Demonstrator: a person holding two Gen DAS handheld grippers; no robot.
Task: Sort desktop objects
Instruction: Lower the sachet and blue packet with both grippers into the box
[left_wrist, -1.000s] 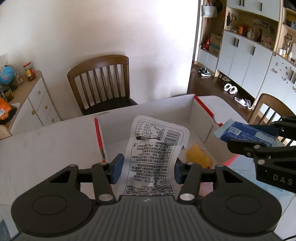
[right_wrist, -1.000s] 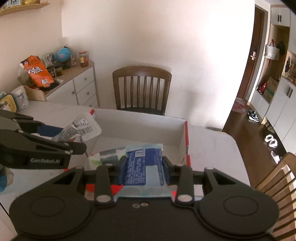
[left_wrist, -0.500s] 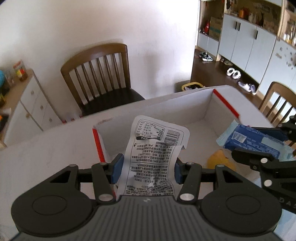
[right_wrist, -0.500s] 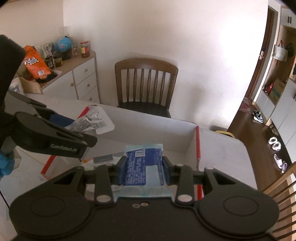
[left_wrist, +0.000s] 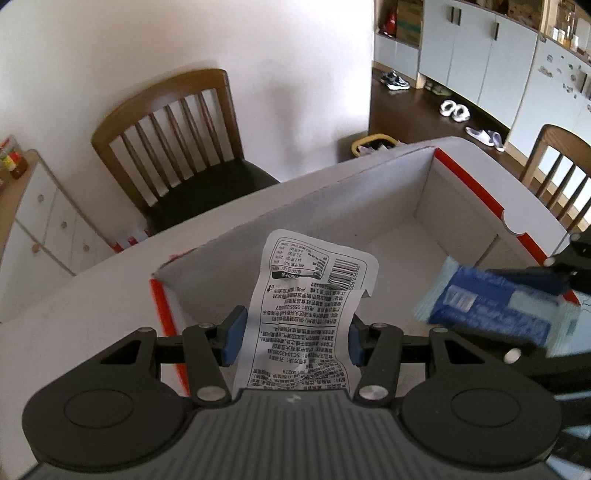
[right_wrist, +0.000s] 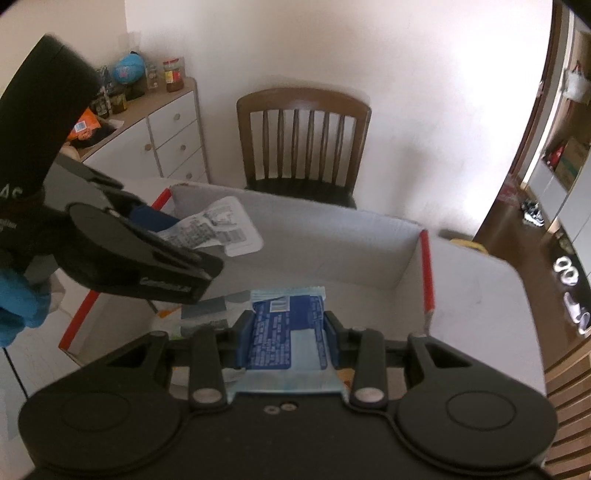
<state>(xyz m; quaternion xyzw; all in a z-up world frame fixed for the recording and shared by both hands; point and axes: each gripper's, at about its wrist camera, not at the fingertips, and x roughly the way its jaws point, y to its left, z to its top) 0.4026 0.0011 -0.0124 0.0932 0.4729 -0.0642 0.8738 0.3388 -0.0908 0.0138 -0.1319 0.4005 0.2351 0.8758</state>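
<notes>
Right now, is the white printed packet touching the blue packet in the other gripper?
Apart. In the left wrist view the white printed packet, clamped in the left gripper, stands clear of the blue packet, with bare box floor between them.

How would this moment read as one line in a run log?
left gripper: shut on white sachet | right gripper: shut on blue packet | both above open box
</notes>
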